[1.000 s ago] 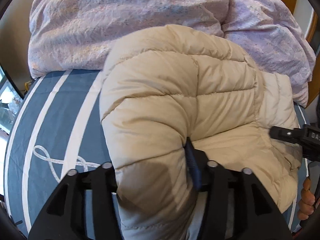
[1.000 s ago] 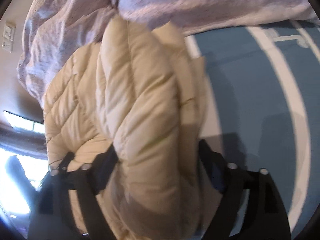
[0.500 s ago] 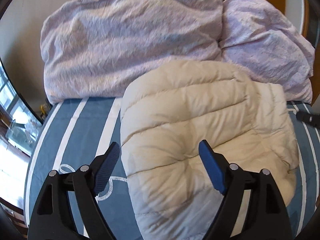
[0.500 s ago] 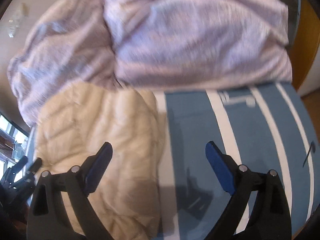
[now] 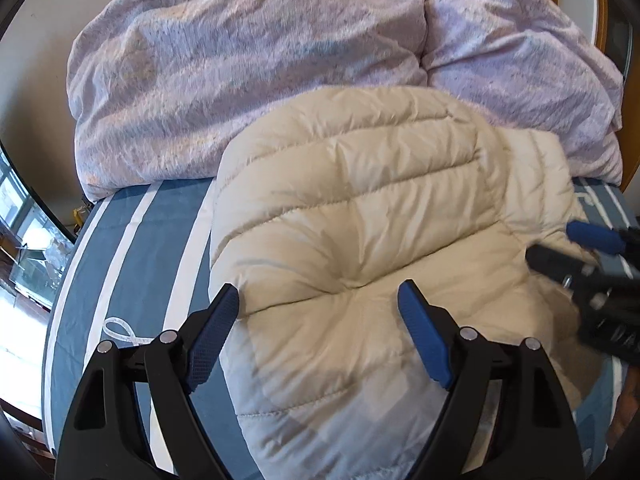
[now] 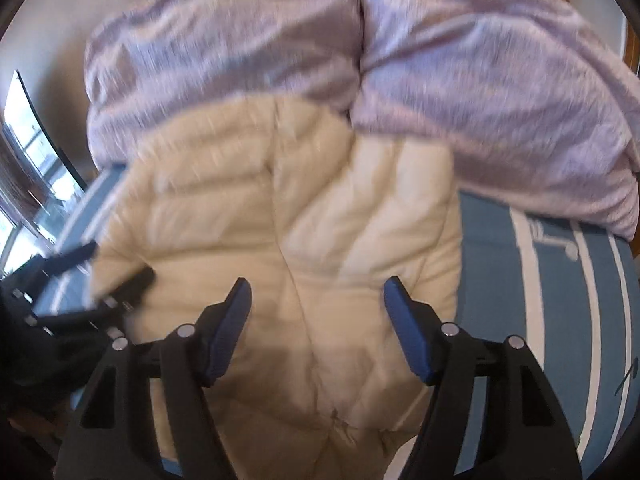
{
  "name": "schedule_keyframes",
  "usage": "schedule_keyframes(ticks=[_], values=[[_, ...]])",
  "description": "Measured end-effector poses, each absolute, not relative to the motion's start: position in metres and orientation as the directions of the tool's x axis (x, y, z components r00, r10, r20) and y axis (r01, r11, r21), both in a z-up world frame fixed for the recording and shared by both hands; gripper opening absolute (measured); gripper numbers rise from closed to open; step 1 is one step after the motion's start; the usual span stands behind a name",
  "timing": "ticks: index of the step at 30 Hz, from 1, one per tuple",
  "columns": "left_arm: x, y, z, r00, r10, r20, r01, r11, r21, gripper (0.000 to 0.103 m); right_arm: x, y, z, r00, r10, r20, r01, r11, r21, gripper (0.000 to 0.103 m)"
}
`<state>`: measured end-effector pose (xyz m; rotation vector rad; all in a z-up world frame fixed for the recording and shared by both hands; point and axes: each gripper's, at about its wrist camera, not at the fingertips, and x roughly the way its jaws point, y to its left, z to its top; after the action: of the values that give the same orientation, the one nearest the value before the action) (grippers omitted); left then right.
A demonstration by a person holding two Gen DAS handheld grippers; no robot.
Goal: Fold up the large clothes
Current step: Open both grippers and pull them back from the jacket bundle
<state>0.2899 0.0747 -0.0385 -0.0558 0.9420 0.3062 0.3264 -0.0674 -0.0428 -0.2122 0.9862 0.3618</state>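
Blue white-striped bedspread [image 5: 132, 248], lilac duvet [image 5: 248, 64] behind cream puffer jacket [image 5: 360, 216], left tool [image 5: 318, 304] wide, right tool [image 6: 318, 300] closing, empty

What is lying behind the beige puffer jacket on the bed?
Behind the beige puffer jacket lies a bunched lilac duvet, touching its far edge. The blue striped bed cover runs under both. Whatever is under or behind the duvet is covered.
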Motion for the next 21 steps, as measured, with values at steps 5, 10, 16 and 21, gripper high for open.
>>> schedule_keyframes(ticks=[5, 10, 16, 21], values=[[0.294, 0.081, -0.049, 0.528, 0.248, -0.812, -0.289, 0.952, 0.103, 0.083, 0.32, -0.072, -0.069, 0.472, 0.172, -0.865, -0.373, 0.928, -0.019, 0.069], [0.298, 0.084, -0.058, 0.518, 0.24, -0.821, -0.283, 0.954, 0.1, 0.085, 0.315, -0.075, -0.078, 0.461, 0.169, -0.871, -0.349, 0.937, -0.002, 0.069], [0.3, 0.083, -0.066, 0.517, 0.232, -0.824, -0.278, 0.956, 0.094, 0.086, 0.31, -0.082, -0.088, 0.458, 0.171, -0.872, -0.31, 0.951, 0.024, 0.07], [0.3, 0.083, -0.067, 0.509, 0.239, -0.827, -0.289, 0.953, 0.097, 0.086, 0.309, -0.081, -0.093, 0.462, 0.161, -0.872, -0.303, 0.953, 0.016, 0.073]])
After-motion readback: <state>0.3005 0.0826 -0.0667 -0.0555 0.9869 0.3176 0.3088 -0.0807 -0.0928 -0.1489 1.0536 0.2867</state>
